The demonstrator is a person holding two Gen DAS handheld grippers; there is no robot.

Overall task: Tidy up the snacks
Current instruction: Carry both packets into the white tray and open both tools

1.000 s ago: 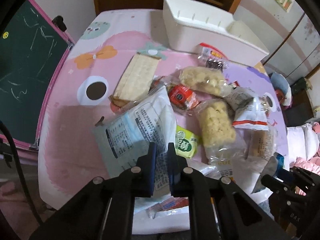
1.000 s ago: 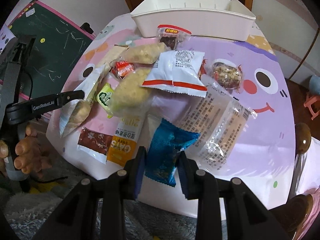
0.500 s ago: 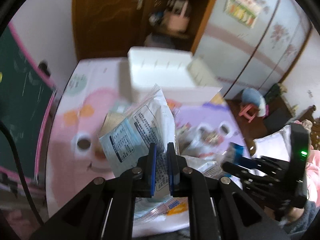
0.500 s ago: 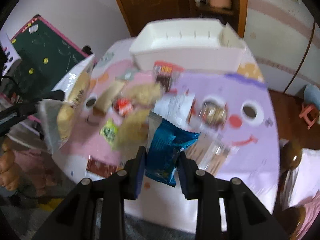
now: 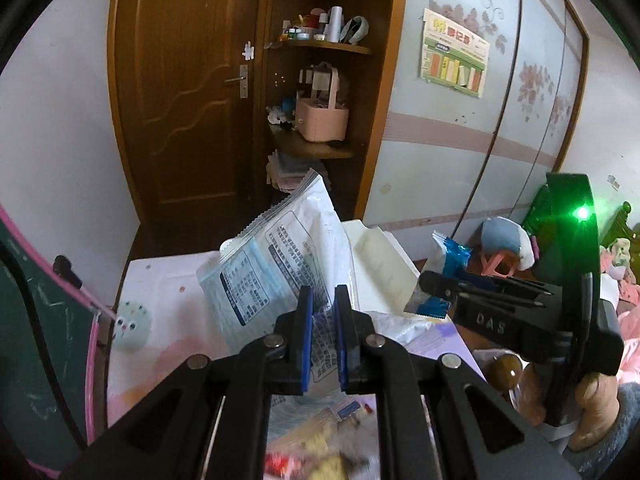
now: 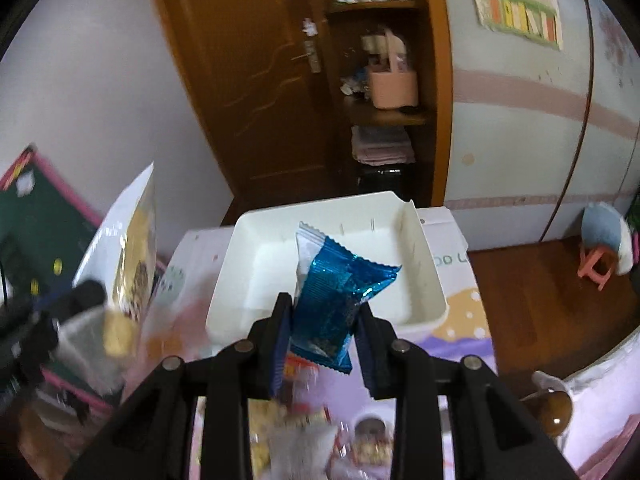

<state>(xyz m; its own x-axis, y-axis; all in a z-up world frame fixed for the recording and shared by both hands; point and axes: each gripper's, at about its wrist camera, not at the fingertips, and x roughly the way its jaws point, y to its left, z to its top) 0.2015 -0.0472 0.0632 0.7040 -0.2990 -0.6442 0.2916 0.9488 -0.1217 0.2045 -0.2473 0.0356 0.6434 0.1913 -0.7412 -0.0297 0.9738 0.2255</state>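
Observation:
My left gripper point(image 5: 323, 316) is shut on a large white-and-blue printed snack bag point(image 5: 276, 264), lifted above the table. The same bag point(image 6: 128, 240) shows blurred at the left of the right wrist view. My right gripper point(image 6: 325, 320) is shut on a shiny blue snack packet point(image 6: 340, 292), held up in front of the white bin point(image 6: 424, 264). In the left wrist view the right gripper point(image 5: 436, 288) holds that blue packet point(image 5: 452, 258) at the right, next to the bin point(image 5: 384, 264). Several loose snacks point(image 6: 300, 436) lie blurred on the table below.
The pink and purple cartoon tablecloth point(image 5: 160, 320) covers the table. A green chalkboard point(image 5: 32, 344) stands at the left. A wooden door point(image 5: 180, 92) and shelves point(image 5: 320, 120) are behind the table. A small pink stool point(image 6: 600, 264) stands on the wooden floor at right.
Both grippers have risen with their packets and swung toward the white bin at the table's far end. The snack pile has dropped to the bottom of both views.

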